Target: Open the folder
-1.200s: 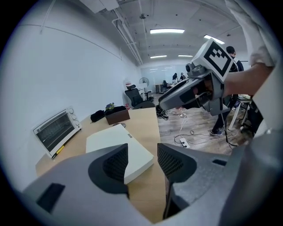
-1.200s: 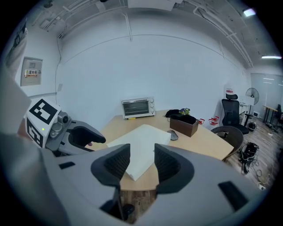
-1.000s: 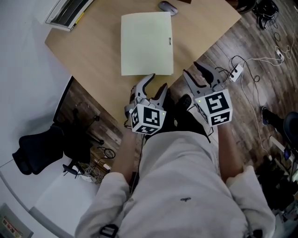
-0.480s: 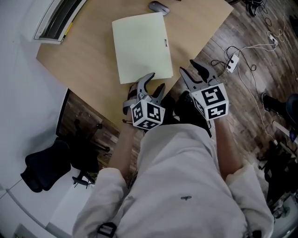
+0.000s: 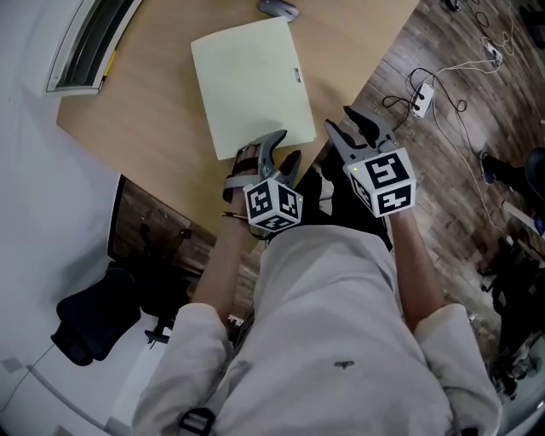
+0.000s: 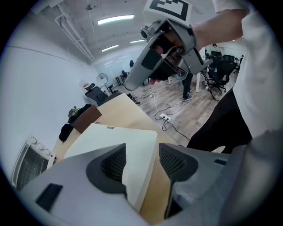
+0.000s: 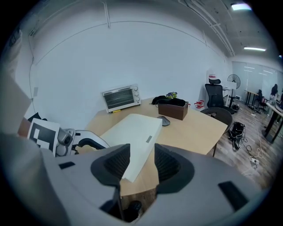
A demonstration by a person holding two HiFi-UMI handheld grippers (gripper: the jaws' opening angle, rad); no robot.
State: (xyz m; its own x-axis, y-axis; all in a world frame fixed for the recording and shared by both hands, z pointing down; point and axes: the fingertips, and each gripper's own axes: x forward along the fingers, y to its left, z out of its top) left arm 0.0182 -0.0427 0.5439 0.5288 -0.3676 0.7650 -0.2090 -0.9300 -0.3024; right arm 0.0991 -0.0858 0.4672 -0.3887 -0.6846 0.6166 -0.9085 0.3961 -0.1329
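A pale yellow-green folder (image 5: pixel 251 81) lies shut and flat on the wooden table (image 5: pixel 162 128). My left gripper (image 5: pixel 287 146) hovers at the folder's near right corner. Its jaws have just been opening, and in the left gripper view (image 6: pixel 141 163) the folder's corner (image 6: pixel 132 150) shows in the gap, untouched by the pads. My right gripper (image 5: pixel 345 122) hangs off the table's edge, to the right of the folder, open and empty. In the right gripper view (image 7: pixel 141 163) the folder (image 7: pixel 132 130) lies ahead, with the left gripper (image 7: pixel 84 143) beside it.
A grey mouse (image 5: pixel 277 8) sits just beyond the folder. A toaster oven (image 7: pixel 120 98) and a brown box (image 7: pixel 172 108) stand at the table's far side. Off the table there is a black chair (image 5: pixel 94 319), with a power strip and cables (image 5: pixel 420 100) on the floor.
Both grippers have sunk toward the table. The left one has rolled and now reaches over the folder's near corner; its jaws stand a little wider.
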